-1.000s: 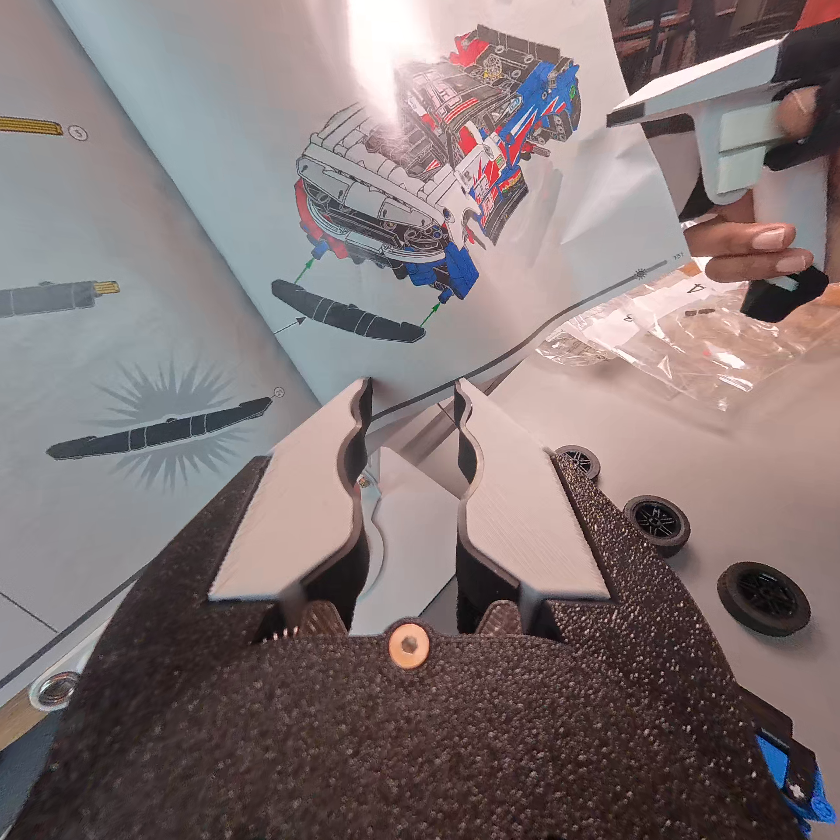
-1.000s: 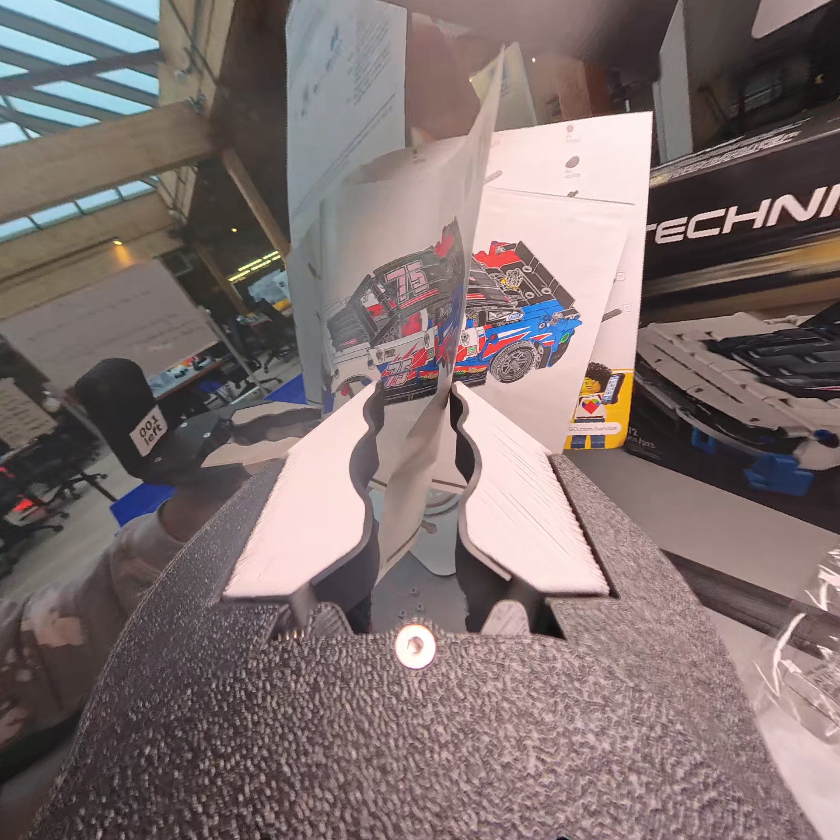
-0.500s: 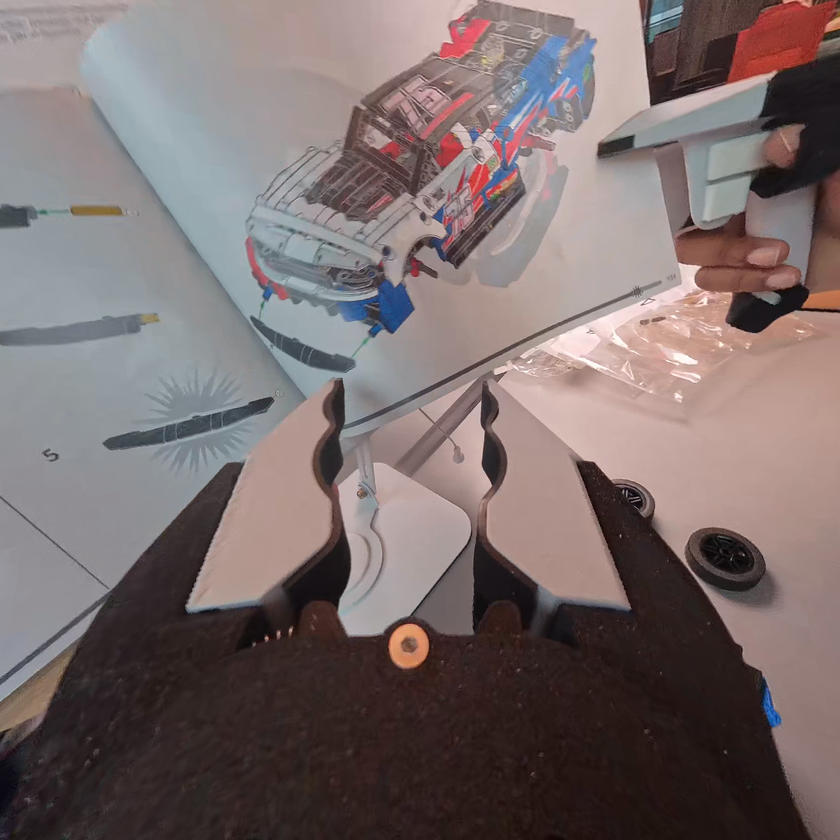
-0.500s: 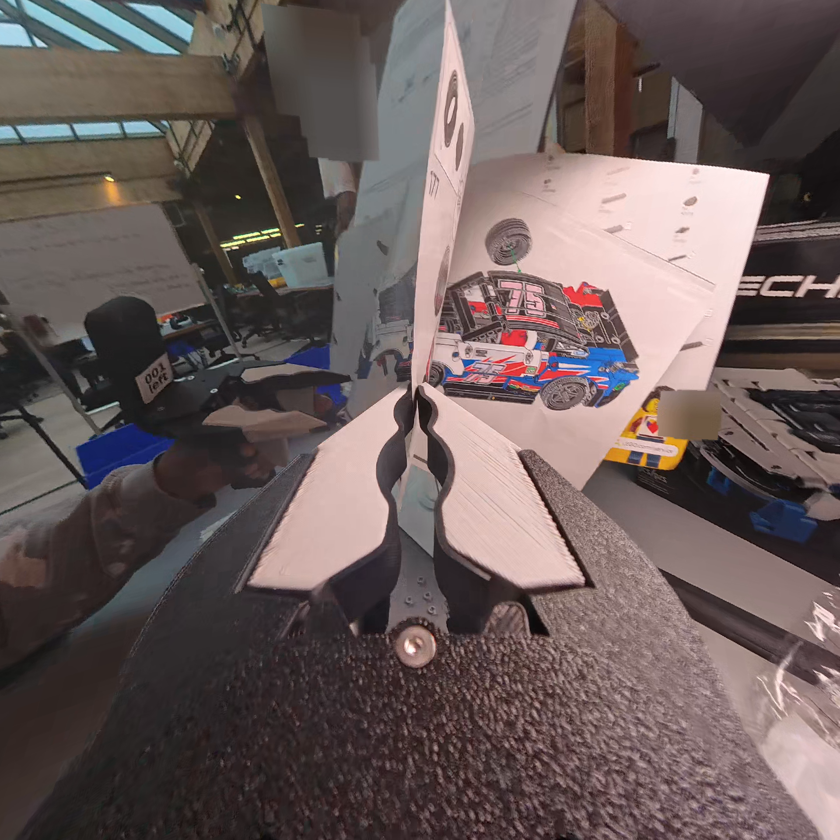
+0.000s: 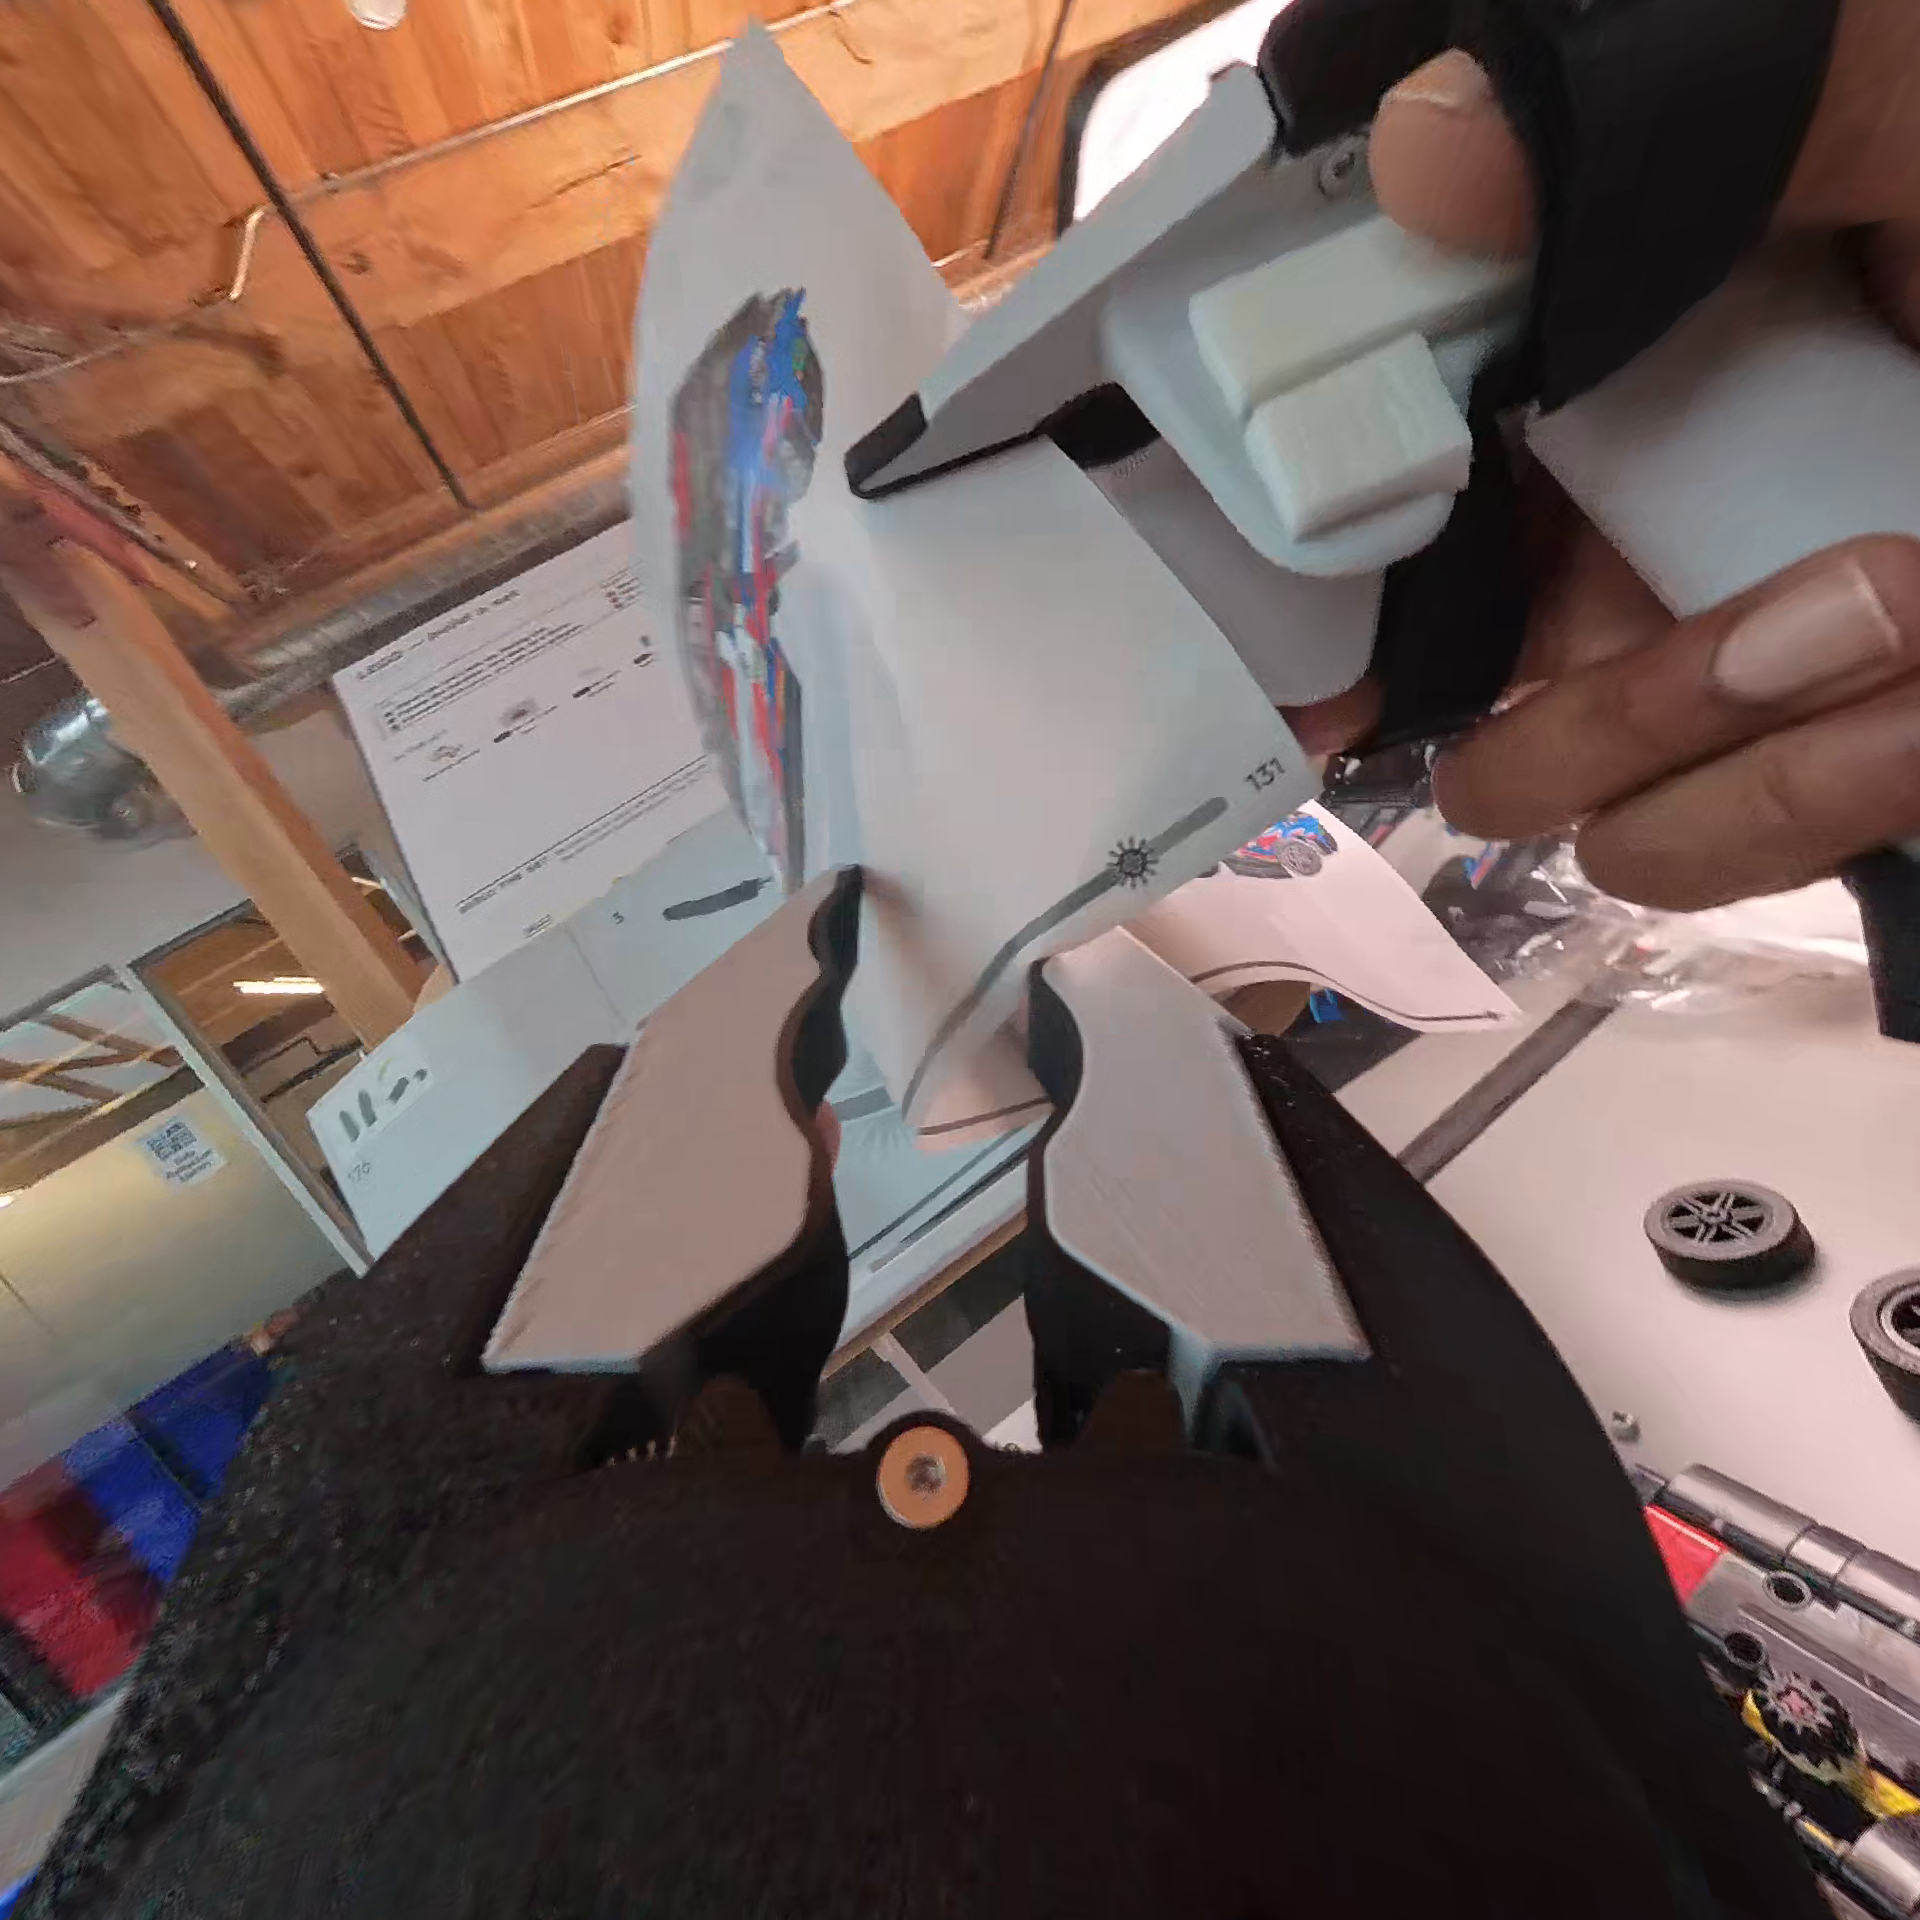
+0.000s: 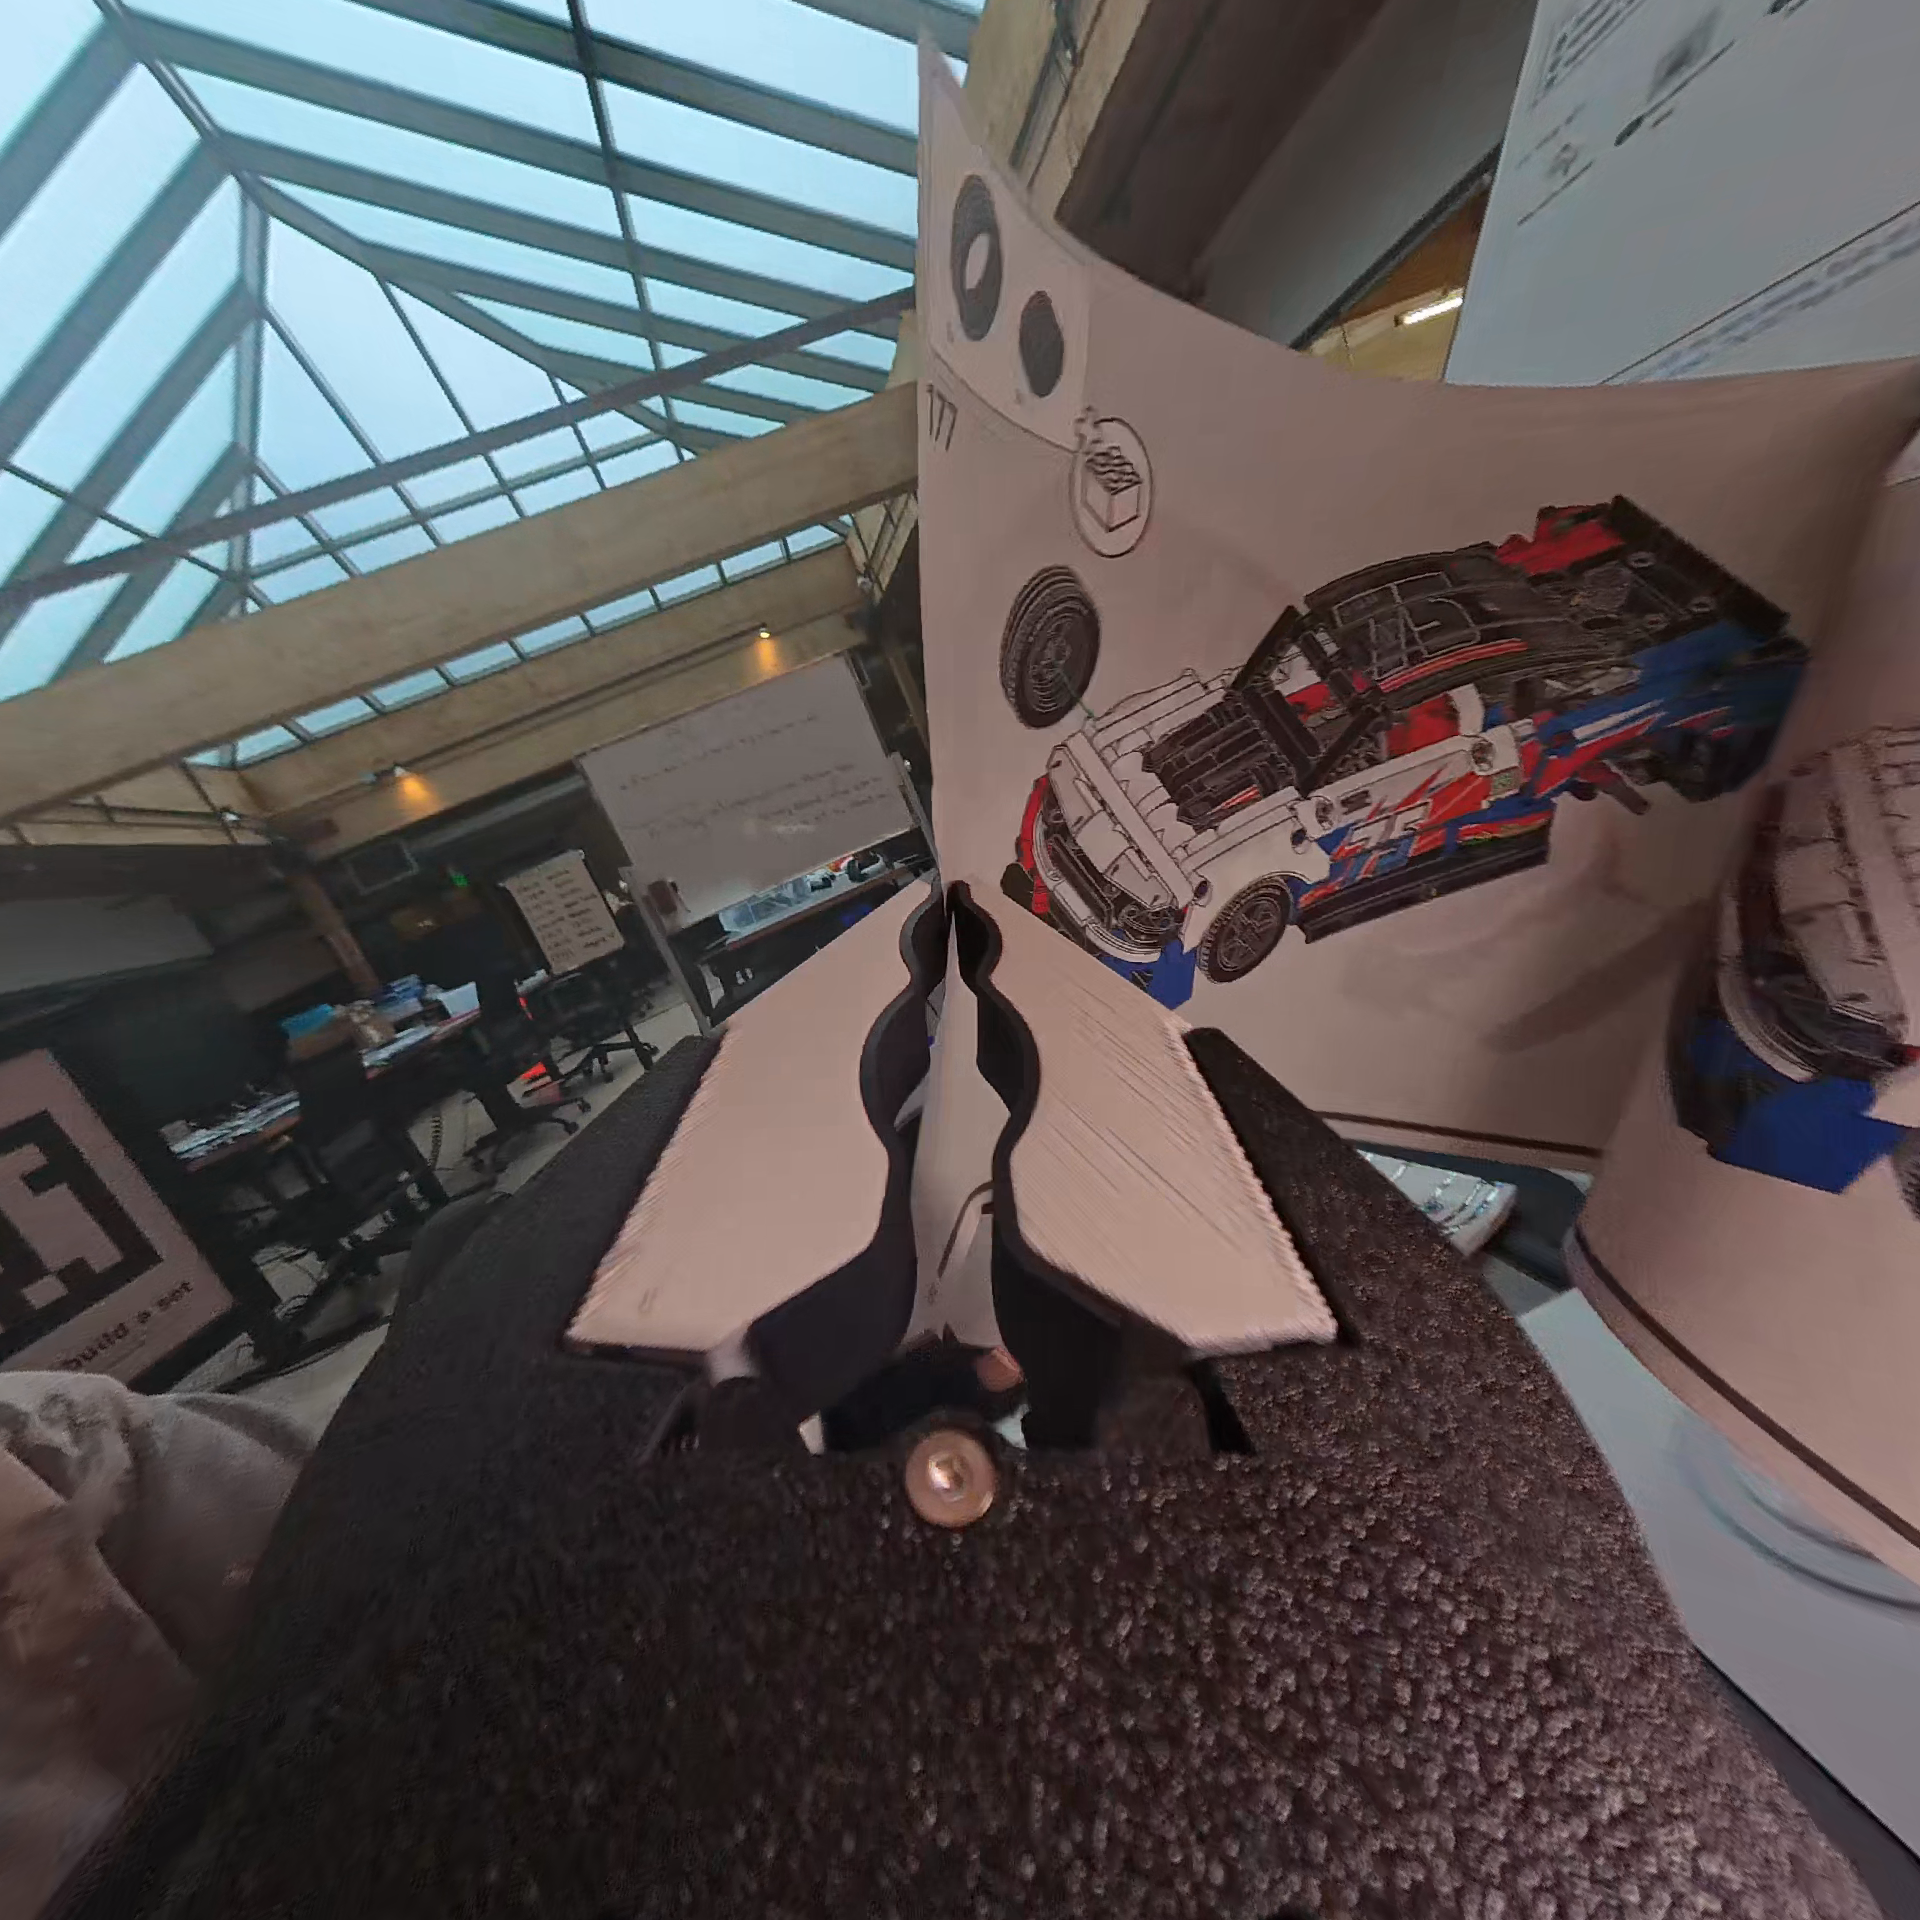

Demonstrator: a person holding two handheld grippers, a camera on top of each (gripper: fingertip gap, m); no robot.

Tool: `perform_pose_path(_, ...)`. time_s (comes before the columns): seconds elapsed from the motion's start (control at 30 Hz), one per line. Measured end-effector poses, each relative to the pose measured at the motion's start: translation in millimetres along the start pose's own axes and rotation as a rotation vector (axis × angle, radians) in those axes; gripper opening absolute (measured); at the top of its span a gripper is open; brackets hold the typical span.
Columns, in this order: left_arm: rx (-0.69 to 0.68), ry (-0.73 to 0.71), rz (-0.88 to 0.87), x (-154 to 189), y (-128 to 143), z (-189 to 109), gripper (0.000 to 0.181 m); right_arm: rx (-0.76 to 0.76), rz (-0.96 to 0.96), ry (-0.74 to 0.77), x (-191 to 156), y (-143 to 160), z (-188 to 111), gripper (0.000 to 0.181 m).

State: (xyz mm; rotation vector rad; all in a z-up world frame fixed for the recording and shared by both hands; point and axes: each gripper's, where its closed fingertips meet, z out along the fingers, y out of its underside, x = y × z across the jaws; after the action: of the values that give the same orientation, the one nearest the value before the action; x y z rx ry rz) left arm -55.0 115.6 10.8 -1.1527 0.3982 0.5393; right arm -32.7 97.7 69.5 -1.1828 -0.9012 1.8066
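My right gripper (image 6: 951, 909) is shut on the edge of a page (image 6: 1247, 499) of an instruction booklet; the page shows a red, white and blue car and curls up to the right. In the left wrist view the right gripper (image 5: 873, 473), held by a gloved hand (image 5: 1662, 727), lifts this page (image 5: 1039, 675) upright. My left gripper (image 5: 940, 935) is open, and the page's lower corner hangs between its jaws, close to the left finger (image 5: 727, 1091). More booklet pages (image 5: 520, 707) stand behind.
Two black wheels (image 5: 1725, 1236) lie on the white table (image 5: 1507, 1195) at right. A partly built grey and red model (image 5: 1787, 1600) sits at lower right. A sleeve (image 6: 104, 1558) and a black-and-white marker card (image 6: 73, 1226) are at left in the right wrist view. One gripper's finger ends stand about 7 cm off the other's.
My right gripper has closed on the page and raised it. The left gripper has tilted upward, and the lifted page's corner now sits between its open jaws.
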Motion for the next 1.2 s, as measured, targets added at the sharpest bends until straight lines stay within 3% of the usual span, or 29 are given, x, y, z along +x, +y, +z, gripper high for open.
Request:
perform_pose_path(0.07, 0.018, -0.074, -0.067, -22.6, 1.6, -7.0, 0.002, 0.016, -0.017, 0.005, -3.4, 0.8, 13.8, 0.000)
perform_pose_path(0.17, 0.006, -0.130, -0.245, -60.4, 15.5, -16.5, 0.000, 0.047, -0.078, 0.029, 0.8, 0.9, 23.1, 0.034)
perform_pose_path(0.23, -0.037, -0.149, -0.448, -86.1, 38.3, -20.1, 0.000, 0.044, -0.148, 0.114, 21.8, 5.0, 22.7, 0.037)
perform_pose_path(0.37, -0.032, -0.087, -0.891, -111.1, 77.8, -22.9, 0.000, -0.127, -0.343, 0.514, 110.4, 34.1, 3.7, 0.038)
perform_pose_path(0.43, -0.021, -0.059, -0.983, -114.4, 89.6, -22.5, 0.000, -0.180, -0.500, 0.725, 145.5, 36.0, -17.5, 0.038)
perform_pose_path(0.53, 0.000, -0.013, -1.012, -112.6, 98.2, -20.7, 0.000, -0.239, -0.659, 0.920, 177.9, 32.8, -42.4, 0.041)
perform_pose_path(0.67, 0.011, 0.018, -1.039, -110.8, 106.5, -19.4, 0.000, -0.260, -0.657, 1.018, 209.1, 32.6, -63.6, 0.047)
perform_pose_path(0.8, 0.018, 0.033, -1.053, -112.3, 110.6, -19.6, 0.000, -0.256, -0.623, 1.044, 225.8, 33.0, -76.2, 0.047)
perform_pose_path(1.2, 0.023, 0.045, -1.104, -119.8, 120.2, -22.0, 0.000, -0.234, -0.627, 1.028, 227.5, 31.7, -81.9, 0.044)
